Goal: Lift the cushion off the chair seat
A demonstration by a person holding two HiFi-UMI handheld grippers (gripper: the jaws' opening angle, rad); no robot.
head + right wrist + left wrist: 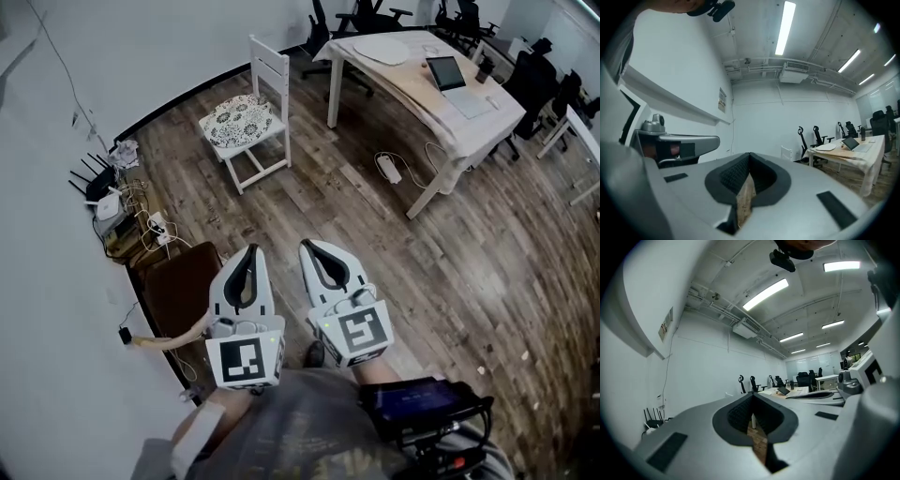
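A white wooden chair (pixel 270 58) stands on the wood floor near the far wall in the head view. A round-patterned white cushion (pixel 240 119) lies on its seat. Both grippers are held side by side close to the person's body, well short of the chair and pointing towards it. My left gripper (pixel 248 251) has its jaws closed tip to tip with nothing between them, as the left gripper view also shows (pixel 752 394). My right gripper (pixel 312 246) is likewise shut and empty (pixel 750 154). Neither touches the cushion.
A long table with a white cloth (pixel 450 103) and a laptop (pixel 446 72) stands to the right of the chair. A power strip (pixel 389 168) lies on the floor by it. Routers and cables (pixel 112 202) crowd the left wall. A brown seat (pixel 183 286) stands beside my left gripper.
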